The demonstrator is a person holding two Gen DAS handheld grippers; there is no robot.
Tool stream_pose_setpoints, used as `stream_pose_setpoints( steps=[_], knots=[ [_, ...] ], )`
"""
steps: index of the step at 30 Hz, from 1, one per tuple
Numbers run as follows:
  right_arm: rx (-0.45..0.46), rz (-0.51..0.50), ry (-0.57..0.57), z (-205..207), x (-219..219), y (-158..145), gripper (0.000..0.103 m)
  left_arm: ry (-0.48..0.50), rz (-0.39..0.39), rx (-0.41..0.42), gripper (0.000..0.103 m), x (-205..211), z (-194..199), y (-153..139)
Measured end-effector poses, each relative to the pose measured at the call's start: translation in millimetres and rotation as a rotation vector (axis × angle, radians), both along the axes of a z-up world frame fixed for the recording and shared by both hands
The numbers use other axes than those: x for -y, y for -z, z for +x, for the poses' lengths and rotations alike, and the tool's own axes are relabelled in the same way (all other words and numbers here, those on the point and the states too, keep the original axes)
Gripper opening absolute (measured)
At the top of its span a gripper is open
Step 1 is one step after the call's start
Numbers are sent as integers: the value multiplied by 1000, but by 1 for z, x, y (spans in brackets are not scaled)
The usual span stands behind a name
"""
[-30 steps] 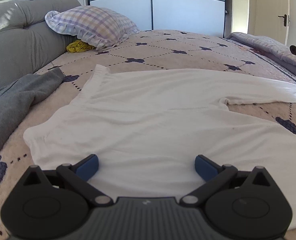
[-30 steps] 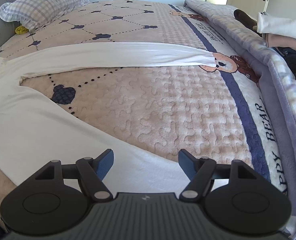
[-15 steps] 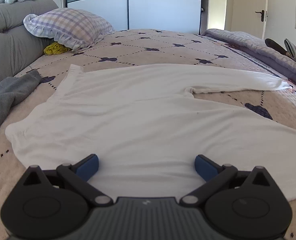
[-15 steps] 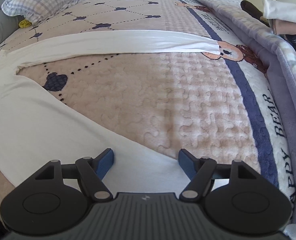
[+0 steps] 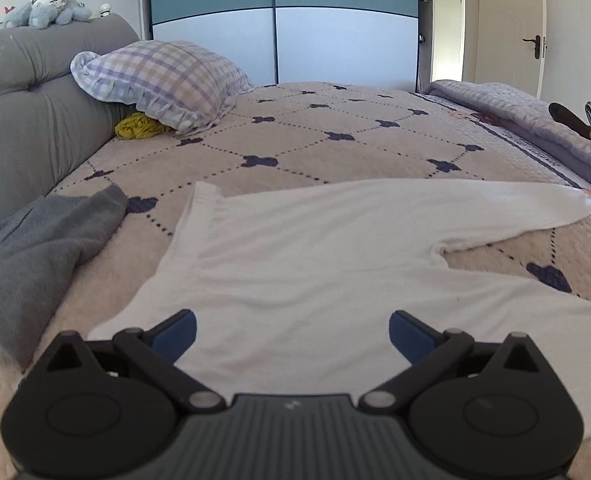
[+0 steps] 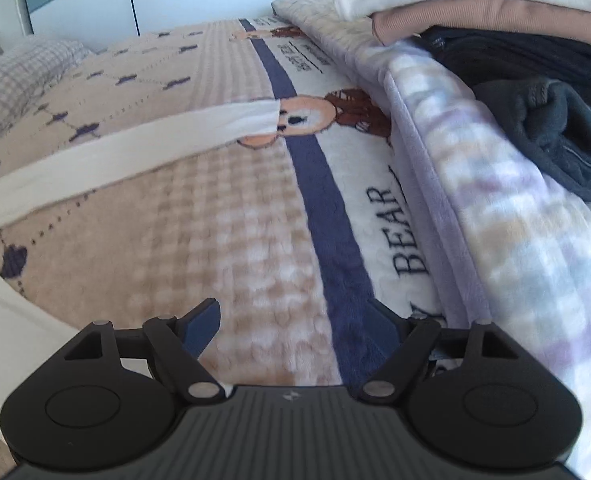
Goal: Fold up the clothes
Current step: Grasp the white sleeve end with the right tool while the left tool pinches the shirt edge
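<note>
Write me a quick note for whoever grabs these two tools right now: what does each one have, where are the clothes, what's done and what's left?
Left hand-held gripper: open, empty, above the white long-sleeved shirt.
Right hand-held gripper: jaws opening, nothing between them, over the bear blanket, off to the side of the shirt.
The shirt lies flat on the bed, one sleeve stretched out toward the bear print.
A grey garment lies by the headboard; a stack of folded clothes sits at the bed's far side.
Done: shirt spread out. Left: no fold shows yet; the sleeve looks like the likely start.
</note>
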State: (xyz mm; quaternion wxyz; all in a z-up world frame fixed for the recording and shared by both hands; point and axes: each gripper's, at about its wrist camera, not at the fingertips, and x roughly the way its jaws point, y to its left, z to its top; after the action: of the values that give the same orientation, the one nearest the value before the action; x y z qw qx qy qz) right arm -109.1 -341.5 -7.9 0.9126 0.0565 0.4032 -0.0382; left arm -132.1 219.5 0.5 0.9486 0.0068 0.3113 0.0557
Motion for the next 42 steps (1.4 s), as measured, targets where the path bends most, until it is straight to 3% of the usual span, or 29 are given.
stream_pose_setpoints(
  steps=[4, 8, 13, 18, 20, 24, 28, 32, 37, 42],
  knots=[
    [32, 28, -40, 50, -1, -13, 67, 10, 36, 13, 103, -6, 36, -9],
    [18, -18, -129, 110, -18, -21, 65, 20, 47, -3, 103, -14, 78, -11],
    [-14, -49, -374, 173, -71, -17, 64, 1, -12, -44, 103, -23, 119, -2],
    [-71, -98, -501, 207, -119, 9, 63, -130, 24, -127, 103, -32, 137, 27],
    [-114, -119, -487, 215, -119, 25, 63, -183, 61, -163, 103, -36, 137, 40],
    [-92, -32, -450, 211, -86, 28, 67, -203, 28, -154, 103, -50, 128, 41],
    [-116, -79, -378, 213, -49, 29, 67, -209, 6, -174, 103, -61, 129, 39],
    [-129, -146, -213, 211, -16, 25, 67, -219, 4, -149, 103, -67, 125, 32],
    [-68, -226, -278, 199, -19, 12, 67, -209, 62, -53, 103, -76, 125, 5],
    [-38, -257, -289, 221, -19, 0, 64, -171, 119, -70, 103, -89, 161, -4]
  ],
)
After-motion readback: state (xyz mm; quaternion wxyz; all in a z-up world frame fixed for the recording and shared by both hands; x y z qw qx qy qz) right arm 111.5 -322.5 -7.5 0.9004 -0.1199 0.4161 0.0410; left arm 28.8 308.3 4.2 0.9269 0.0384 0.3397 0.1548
